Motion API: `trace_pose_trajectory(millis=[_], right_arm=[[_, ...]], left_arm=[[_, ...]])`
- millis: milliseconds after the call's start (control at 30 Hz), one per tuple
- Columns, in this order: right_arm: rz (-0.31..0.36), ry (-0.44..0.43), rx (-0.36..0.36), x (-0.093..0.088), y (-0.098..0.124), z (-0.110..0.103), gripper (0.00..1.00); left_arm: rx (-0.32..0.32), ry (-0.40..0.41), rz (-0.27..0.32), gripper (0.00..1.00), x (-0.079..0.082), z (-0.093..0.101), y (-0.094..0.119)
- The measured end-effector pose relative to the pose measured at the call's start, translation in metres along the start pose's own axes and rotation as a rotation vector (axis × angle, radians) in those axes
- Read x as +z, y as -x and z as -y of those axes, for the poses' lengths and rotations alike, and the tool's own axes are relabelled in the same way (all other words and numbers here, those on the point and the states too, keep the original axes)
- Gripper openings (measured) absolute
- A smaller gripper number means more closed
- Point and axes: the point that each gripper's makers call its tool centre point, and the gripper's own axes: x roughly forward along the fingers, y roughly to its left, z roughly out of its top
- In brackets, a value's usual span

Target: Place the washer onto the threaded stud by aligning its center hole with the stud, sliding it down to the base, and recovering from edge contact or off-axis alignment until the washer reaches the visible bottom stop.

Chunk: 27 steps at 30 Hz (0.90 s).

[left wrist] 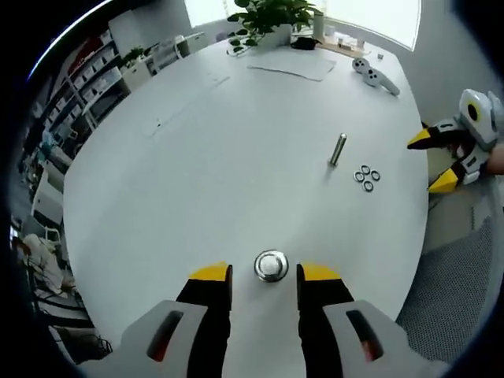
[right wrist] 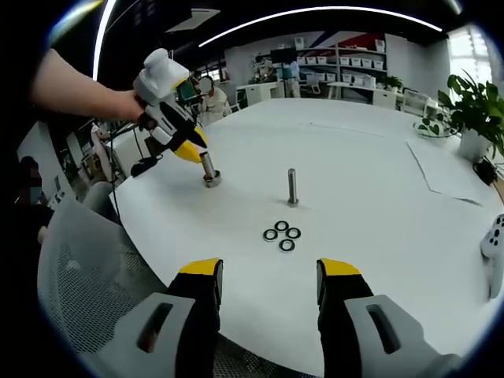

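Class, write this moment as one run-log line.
left gripper: open, jaws around a stud | right gripper: open, empty | four washers: on table, beside second stud

Four dark ring washers (right wrist: 282, 234) lie clustered flat on the white table, near the upright metal stud (right wrist: 292, 187).

Three washers (right wrist: 282, 234) are lying clustered on the white table (right wrist: 378, 236), at six o'clock from one of two upright studs (right wrist: 292, 187); the other stud (right wrist: 209, 169) is standing at nine o'clock from it.
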Motion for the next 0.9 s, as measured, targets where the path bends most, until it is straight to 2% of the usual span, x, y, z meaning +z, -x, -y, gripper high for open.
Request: trace_pose_trajectory(millis=[300,500,767,900], right_arm=[[-0.008,0.003,0.000,-0.002,0.000,0.000,0.51],[-0.017,0.006,0.001,-0.003,-0.001,-0.001,0.51],[-0.022,0.008,-0.002,-0.004,-0.001,-0.001,0.51],[-0.027,0.010,-0.001,-0.005,-0.001,-0.001,0.51]], left_arm=[[0.029,0.060,0.085,0.32,-0.005,0.004,0.023],[0.038,0.075,0.104,0.32,-0.013,0.007,0.029],[0.057,0.135,0.171,0.33,-0.017,0.012,0.043],[0.067,0.142,0.178,0.33,-0.023,0.012,0.045]])
